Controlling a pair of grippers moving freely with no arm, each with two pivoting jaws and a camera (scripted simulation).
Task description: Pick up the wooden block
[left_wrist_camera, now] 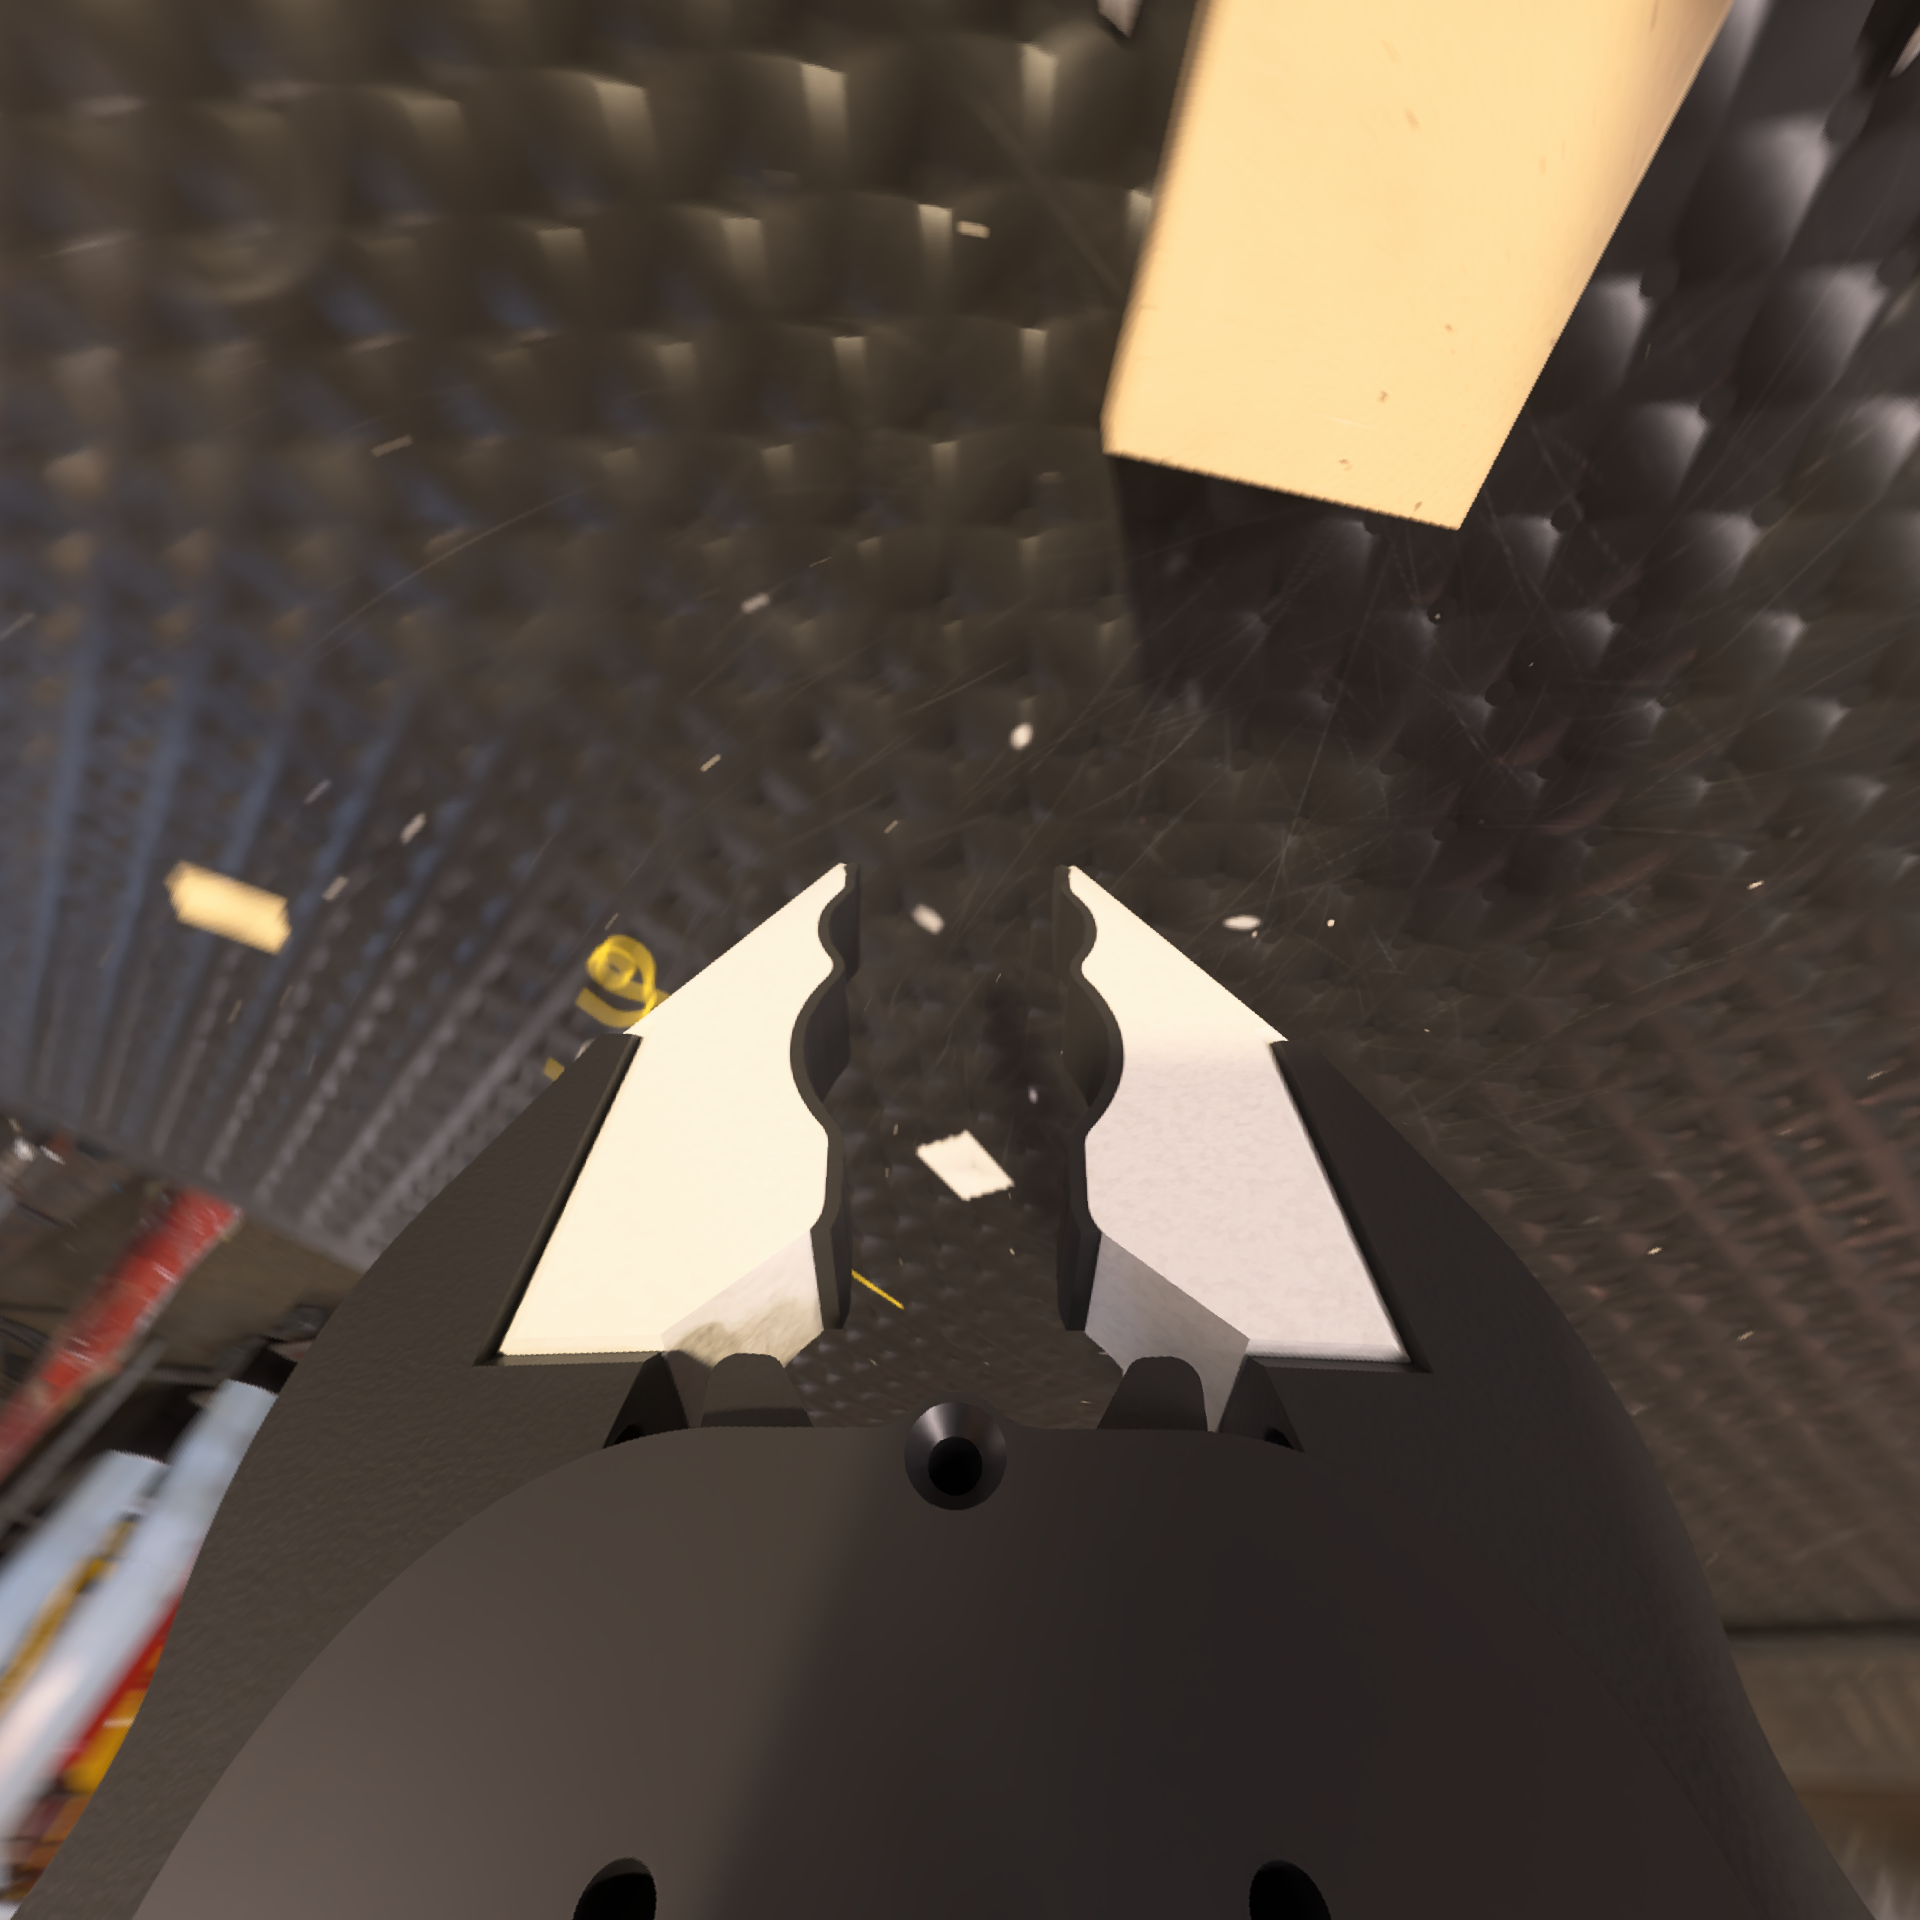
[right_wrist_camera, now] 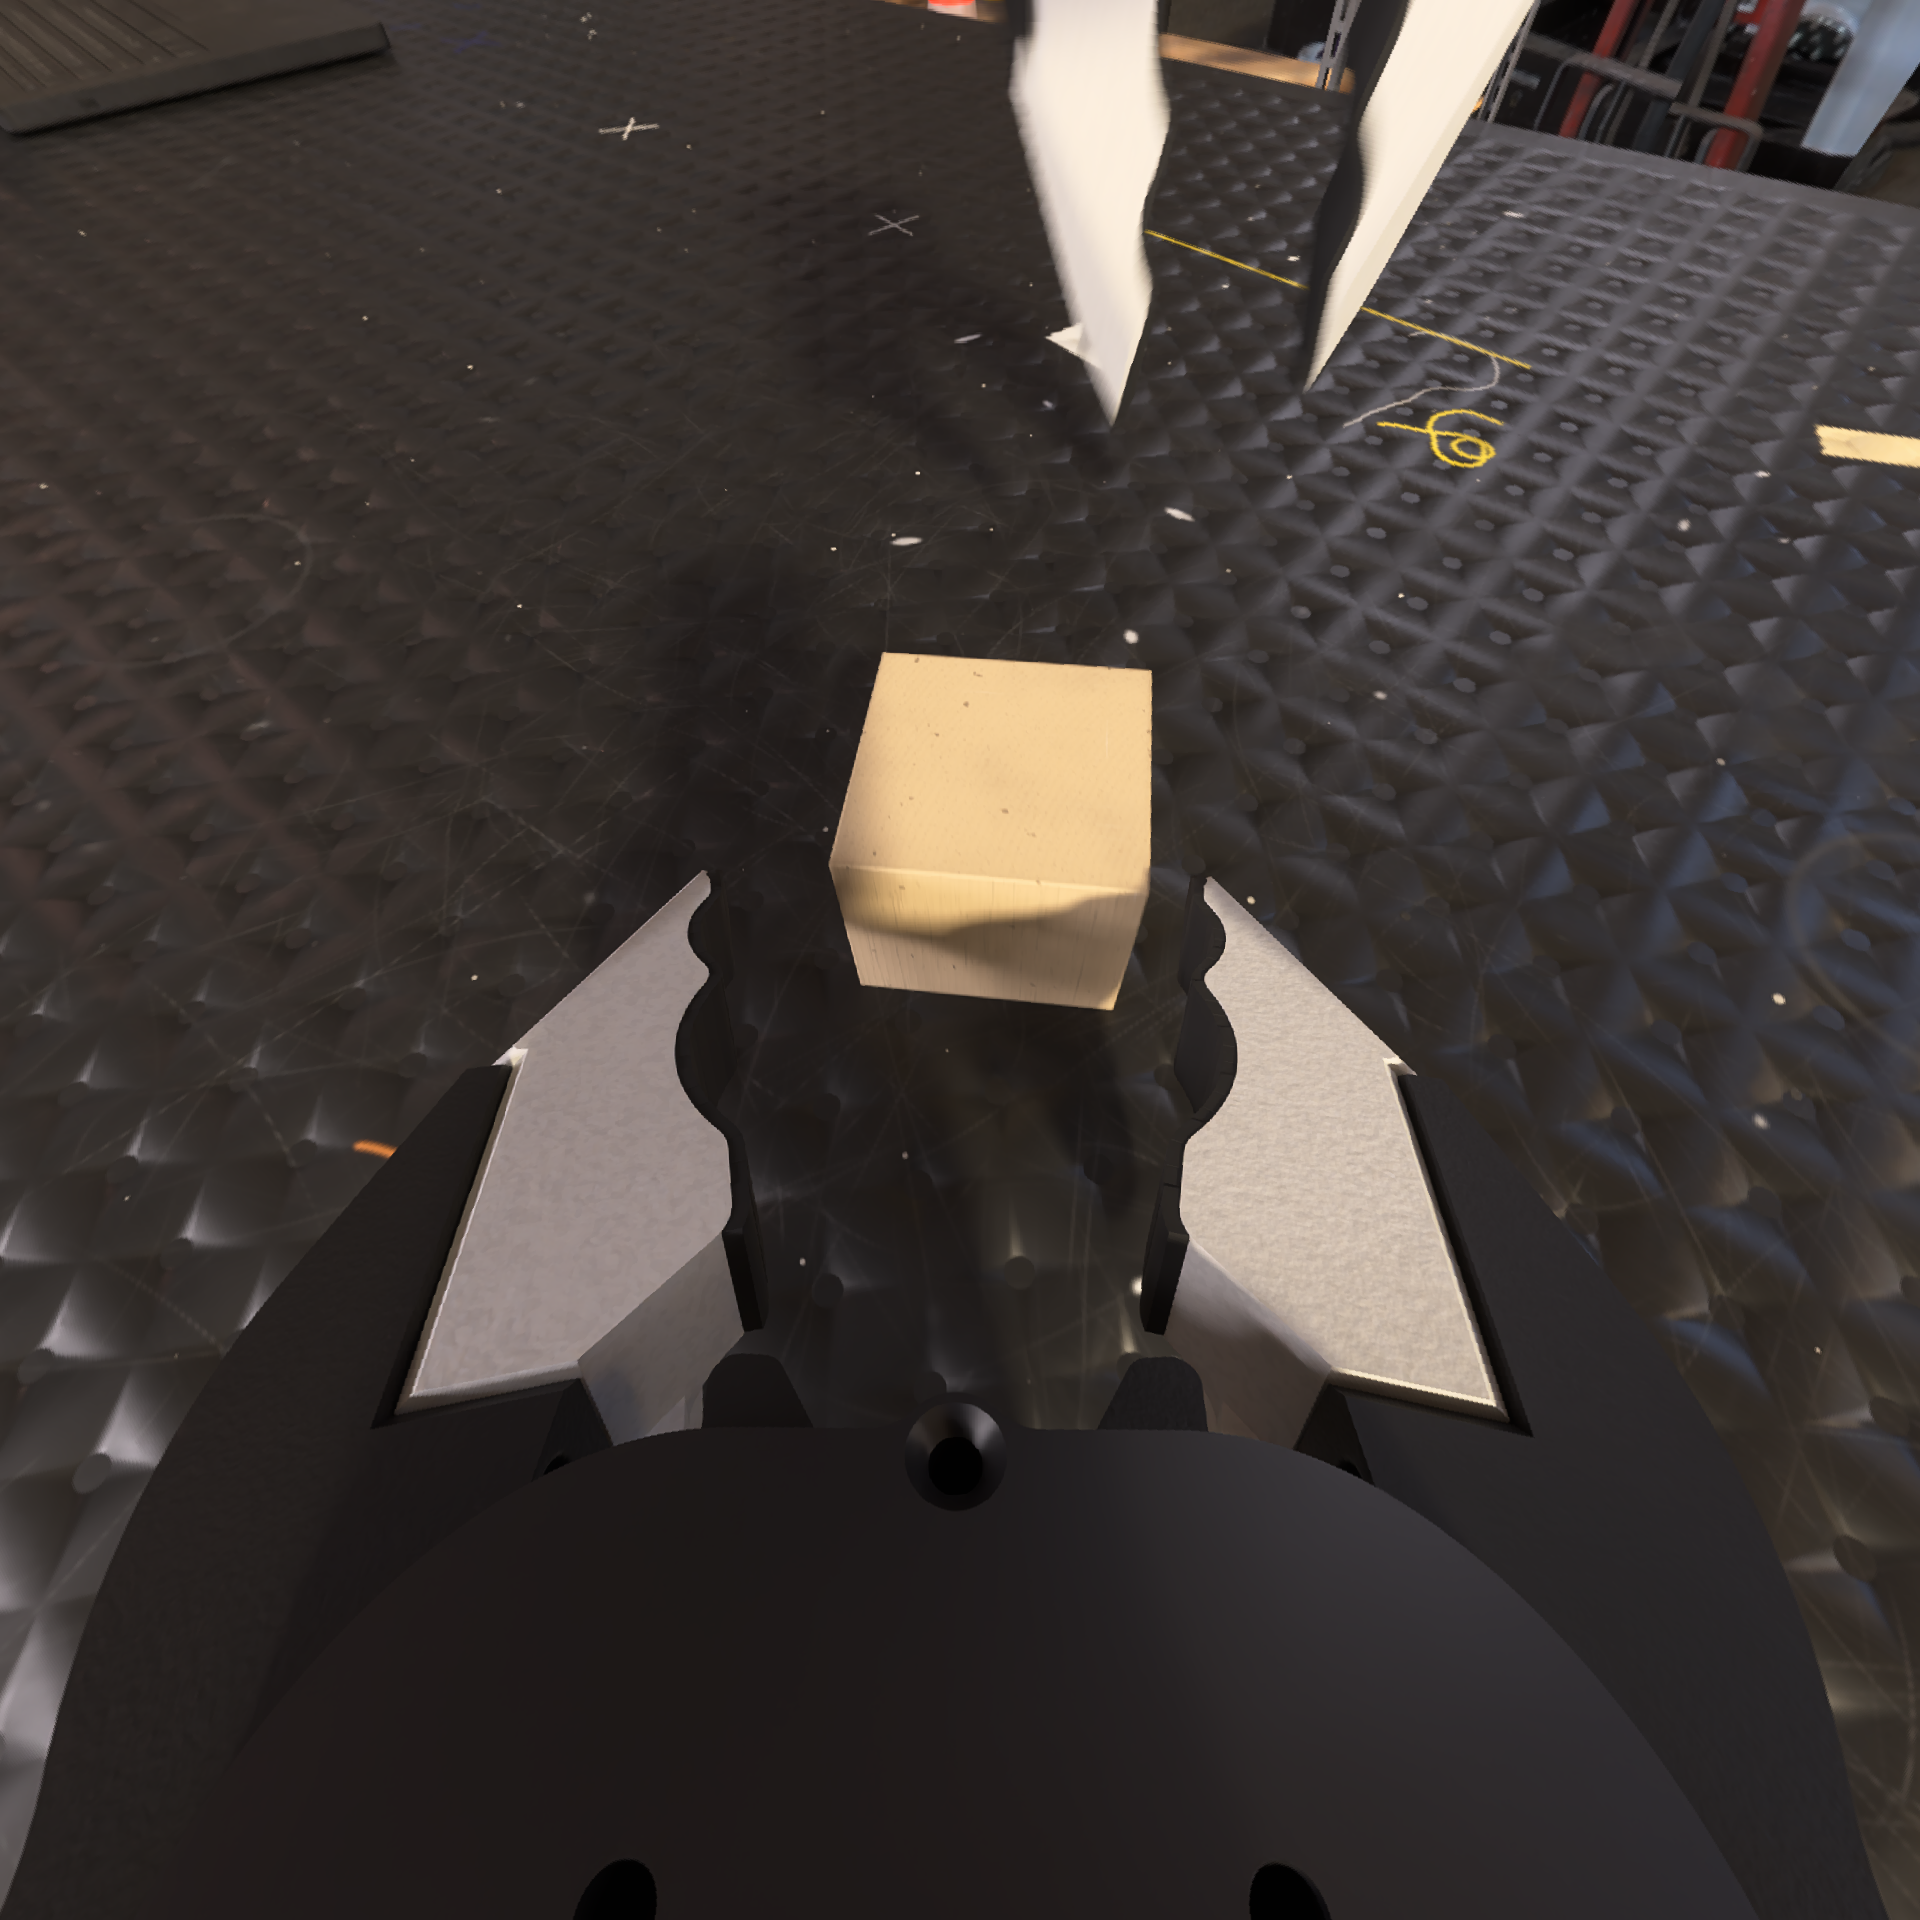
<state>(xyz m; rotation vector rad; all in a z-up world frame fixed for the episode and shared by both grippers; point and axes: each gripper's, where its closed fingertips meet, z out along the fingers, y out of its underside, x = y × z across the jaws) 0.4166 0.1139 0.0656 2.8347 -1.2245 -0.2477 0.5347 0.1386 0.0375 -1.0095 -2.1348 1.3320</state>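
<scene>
The wooden block (right_wrist_camera: 992, 790) is a pale cube resting on the black studded mat (right_wrist_camera: 416, 520). My right gripper (right_wrist_camera: 954, 881) is open, and the block's near end lies between its fingertips with a gap on each side. My left gripper (left_wrist_camera: 956, 873) is open with a narrower gap and holds nothing. In its own view the block (left_wrist_camera: 1382, 239) lies ahead at the upper right, clear of it. In the right wrist view the left gripper (right_wrist_camera: 1210, 400) hangs beyond the block, tips down and just above the mat.
A yellow scribble (right_wrist_camera: 1460, 442) and a tan strip of tape (right_wrist_camera: 1870, 447) mark the mat to the right. A flat black panel (right_wrist_camera: 177, 52) lies far left. Red and white clutter (left_wrist_camera: 114, 1455) lies off the mat's edge in the left wrist view.
</scene>
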